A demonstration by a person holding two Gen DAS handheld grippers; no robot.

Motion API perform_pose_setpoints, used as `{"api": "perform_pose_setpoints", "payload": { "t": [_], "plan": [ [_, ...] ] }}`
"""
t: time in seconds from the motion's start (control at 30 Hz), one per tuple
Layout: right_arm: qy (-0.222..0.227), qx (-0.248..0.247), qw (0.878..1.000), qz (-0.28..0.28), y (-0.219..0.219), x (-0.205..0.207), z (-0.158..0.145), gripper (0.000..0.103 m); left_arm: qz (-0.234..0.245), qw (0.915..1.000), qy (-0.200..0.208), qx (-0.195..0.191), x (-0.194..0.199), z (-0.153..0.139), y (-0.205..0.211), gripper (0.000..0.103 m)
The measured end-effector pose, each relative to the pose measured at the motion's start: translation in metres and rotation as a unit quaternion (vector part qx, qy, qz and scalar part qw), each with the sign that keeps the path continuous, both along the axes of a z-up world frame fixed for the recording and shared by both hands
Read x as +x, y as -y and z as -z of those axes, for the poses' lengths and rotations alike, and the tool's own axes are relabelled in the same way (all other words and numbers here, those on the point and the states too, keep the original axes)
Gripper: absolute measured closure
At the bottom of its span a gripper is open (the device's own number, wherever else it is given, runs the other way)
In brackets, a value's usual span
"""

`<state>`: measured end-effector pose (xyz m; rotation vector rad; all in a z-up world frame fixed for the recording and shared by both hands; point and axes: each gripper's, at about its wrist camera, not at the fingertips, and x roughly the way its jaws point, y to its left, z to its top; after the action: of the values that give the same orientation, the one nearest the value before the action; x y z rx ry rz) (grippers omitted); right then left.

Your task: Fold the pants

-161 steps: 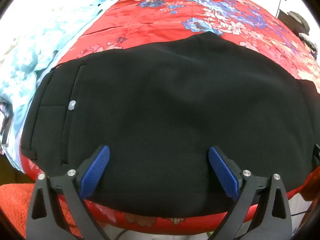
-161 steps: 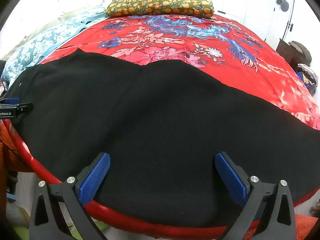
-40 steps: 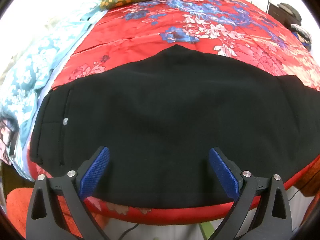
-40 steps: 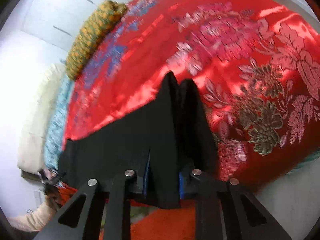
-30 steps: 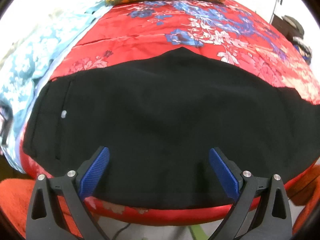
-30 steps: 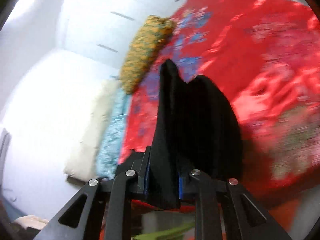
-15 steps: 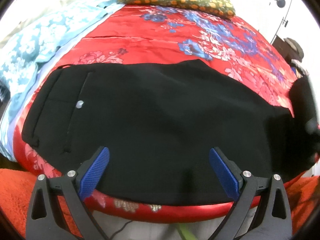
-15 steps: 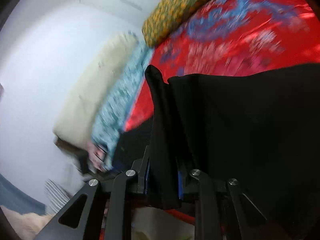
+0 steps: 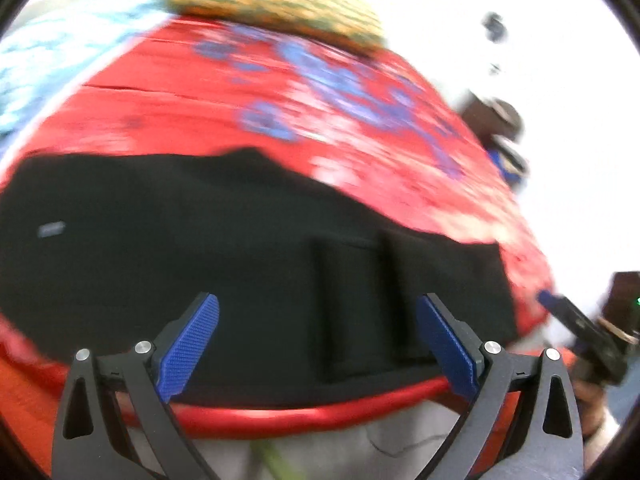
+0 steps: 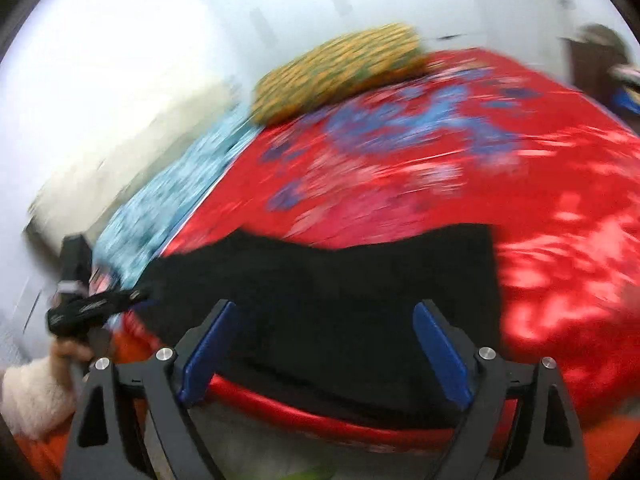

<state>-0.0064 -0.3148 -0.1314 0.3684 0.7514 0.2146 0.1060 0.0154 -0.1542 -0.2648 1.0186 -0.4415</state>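
Along the bed's near edge, 6 o'clock in both wrist views, black pants (image 9: 248, 248) lie on the red bedspread (image 9: 304, 92), leg ends already doubled back over the body toward the waist. Right gripper (image 10: 324, 352) has just been opening, nothing between its jaws; left gripper (image 9: 320, 344) spread, empty. Likely remaining: another fold to compact it. Pillow (image 10: 336, 68) at 12.

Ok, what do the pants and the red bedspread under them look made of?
Pants: matte black, probably a soft knit or fleece; they soak up light with no sheen. Bedspread: looks like satin or similar glossy woven fabric; bright highlights glare across its floral pattern. Blur hides the weave.
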Motion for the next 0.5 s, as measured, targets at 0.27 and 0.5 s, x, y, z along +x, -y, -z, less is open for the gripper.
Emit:
{"api": "perform_pose_setpoints", "payload": {
  "t": [0.27, 0.5],
  "plan": [
    [-0.002, 0.066, 0.992, 0.106, 0.046, -0.022, 0.007, 0.013, 0.092, 0.9873, -0.089, 0.093, 0.035, 0.050, 0.118, 0.094],
    [0.026, 0.048, 0.989, 0.139, 0.057, -0.035, -0.002, 0.013, 0.079, 0.9901, -0.026, 0.113, 0.020, 0.011, 0.095, 0.102]
  ]
}}
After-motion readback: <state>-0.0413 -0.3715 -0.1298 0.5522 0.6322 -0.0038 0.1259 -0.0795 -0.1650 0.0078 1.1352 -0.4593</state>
